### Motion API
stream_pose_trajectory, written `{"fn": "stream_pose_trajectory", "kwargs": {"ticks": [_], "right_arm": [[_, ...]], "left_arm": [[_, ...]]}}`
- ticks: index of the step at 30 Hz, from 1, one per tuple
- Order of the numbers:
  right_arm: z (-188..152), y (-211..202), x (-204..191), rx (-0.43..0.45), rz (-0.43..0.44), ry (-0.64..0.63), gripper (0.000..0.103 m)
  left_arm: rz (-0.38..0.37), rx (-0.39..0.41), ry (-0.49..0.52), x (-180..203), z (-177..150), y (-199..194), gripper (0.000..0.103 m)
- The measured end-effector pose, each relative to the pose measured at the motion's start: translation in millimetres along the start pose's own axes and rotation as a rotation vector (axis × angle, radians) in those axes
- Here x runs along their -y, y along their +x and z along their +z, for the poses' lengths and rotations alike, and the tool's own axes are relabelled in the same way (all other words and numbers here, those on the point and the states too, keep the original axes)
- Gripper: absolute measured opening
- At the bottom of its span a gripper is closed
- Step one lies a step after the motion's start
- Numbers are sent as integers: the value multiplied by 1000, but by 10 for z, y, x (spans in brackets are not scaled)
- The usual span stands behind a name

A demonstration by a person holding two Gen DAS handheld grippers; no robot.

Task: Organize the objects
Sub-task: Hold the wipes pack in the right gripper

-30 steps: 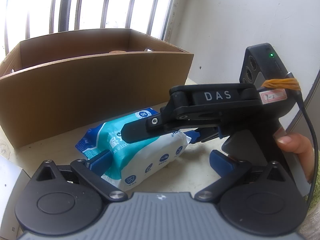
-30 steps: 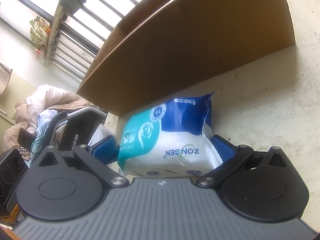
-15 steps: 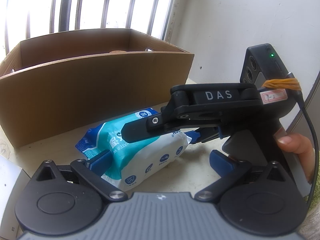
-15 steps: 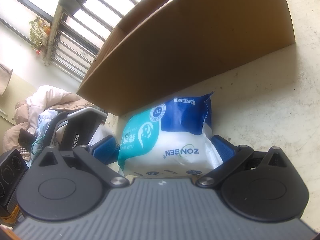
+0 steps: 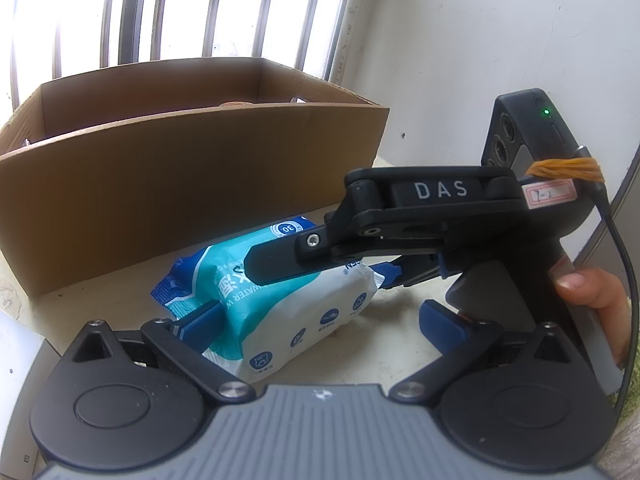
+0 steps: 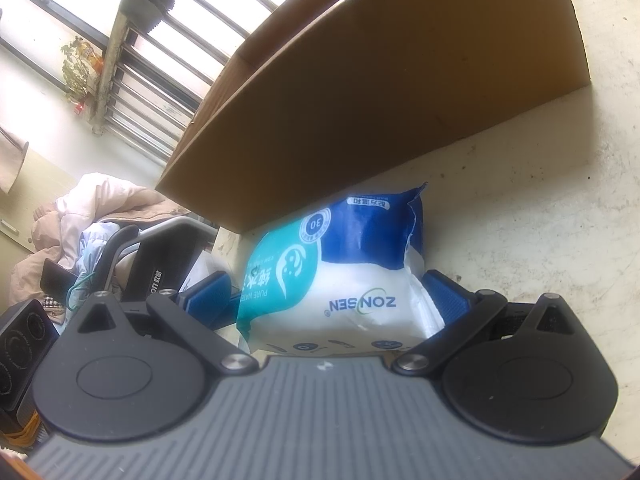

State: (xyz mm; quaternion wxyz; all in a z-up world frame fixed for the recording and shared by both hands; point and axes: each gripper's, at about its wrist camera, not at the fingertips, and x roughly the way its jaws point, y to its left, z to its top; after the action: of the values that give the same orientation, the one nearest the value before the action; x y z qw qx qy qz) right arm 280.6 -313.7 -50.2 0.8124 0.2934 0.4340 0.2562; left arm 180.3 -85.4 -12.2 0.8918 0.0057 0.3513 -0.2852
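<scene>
Lying on the pale tabletop (image 6: 520, 216), just in front of the near wall of the cardboard box (image 5: 192, 184), the wet-wipes pack (image 5: 288, 304) is not yet stowed, so the main step of the organizing looks undone. The right gripper (image 6: 326, 304) straddles the pack with a blue pad on either side: the right pad touches the wrapper's edge, while a sliver of gap shows at the left pad, so I cannot tell whether the jaws have truly clamped or merely bracket it. The left gripper (image 5: 320, 316) is spread wide; its left pad sits against the pack's near-left corner and its right pad stands well clear over bare table, gripping nothing. Inside the box only a hint of something round and tan shows above the near wall, too little to name. What remains, by my reading, is to firm the hold, lift the pack over the wall and set it inside.
</scene>
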Motion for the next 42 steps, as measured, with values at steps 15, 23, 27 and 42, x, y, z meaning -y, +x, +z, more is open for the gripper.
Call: {"fn": "stream_pose_trajectory", "kwargs": {"ticks": [15, 23, 27, 42], "right_arm": [[9, -13, 0, 0, 6, 6, 103], [32, -22, 16, -4, 8, 10, 103], [32, -18, 13, -4, 5, 7, 103], [31, -17, 12, -4, 6, 7, 103]], "left_arm": [[-2, 0, 0, -16, -1, -6, 103], [-6, 1, -1, -48, 1, -4, 103], [-5, 1, -1, -45, -3, -9, 103], [-4, 1, 2, -52, 1, -7, 103]]}}
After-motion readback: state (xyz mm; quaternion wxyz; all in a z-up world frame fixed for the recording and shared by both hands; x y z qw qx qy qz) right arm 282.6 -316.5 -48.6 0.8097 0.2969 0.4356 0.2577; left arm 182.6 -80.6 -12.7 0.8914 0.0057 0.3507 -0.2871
